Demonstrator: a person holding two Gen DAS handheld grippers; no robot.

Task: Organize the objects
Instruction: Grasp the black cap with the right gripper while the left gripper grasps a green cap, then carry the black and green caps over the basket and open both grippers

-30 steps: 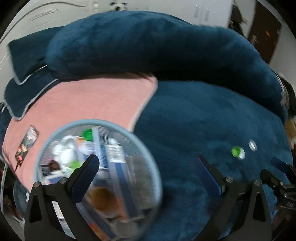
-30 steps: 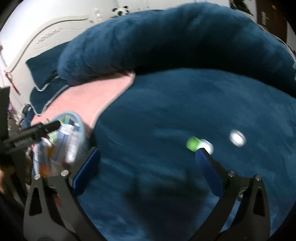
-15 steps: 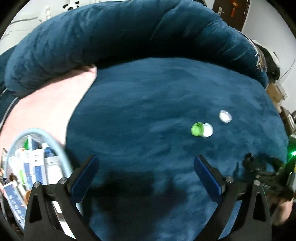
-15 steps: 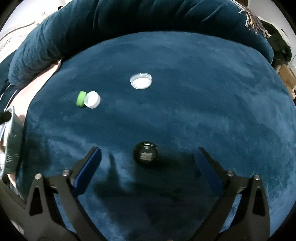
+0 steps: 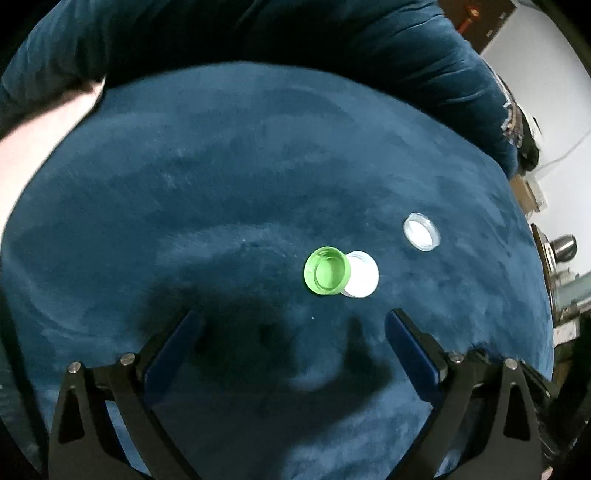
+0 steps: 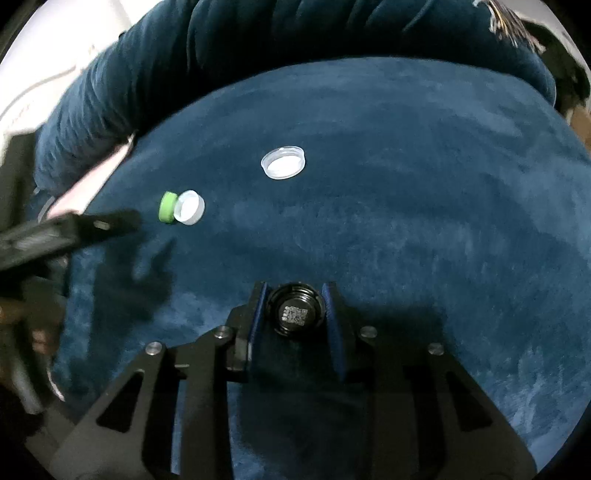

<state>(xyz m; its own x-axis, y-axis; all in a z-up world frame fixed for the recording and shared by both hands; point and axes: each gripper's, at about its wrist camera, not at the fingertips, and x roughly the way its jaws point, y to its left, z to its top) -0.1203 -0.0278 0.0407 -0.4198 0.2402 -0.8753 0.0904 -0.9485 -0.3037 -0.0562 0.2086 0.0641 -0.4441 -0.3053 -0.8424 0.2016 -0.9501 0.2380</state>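
Observation:
A green bottle cap [image 5: 327, 271] lies open side up on the dark blue plush bed cover, touching a white cap [image 5: 362, 274] on its right. Another white cap [image 5: 421, 232] lies further right. My left gripper [image 5: 291, 332] is open and empty, just short of the green cap. My right gripper [image 6: 294, 301] is shut on a black cap [image 6: 295, 309] with a white code label, down at the cover. The right wrist view also shows the green cap [image 6: 167, 207], its white neighbour [image 6: 190, 207] and the lone white cap [image 6: 283, 163].
A thick blue rolled cushion [image 5: 295, 33] borders the far side. A pink sheet [image 5: 40, 122] shows at the left. The left gripper's finger [image 6: 74, 230] reaches in from the left of the right wrist view. Room clutter stands beyond the right edge [image 5: 561, 251].
The left gripper swung right, away from the filled container, and closed in on the green cap. The right gripper moved onto the black cap and shut on it.

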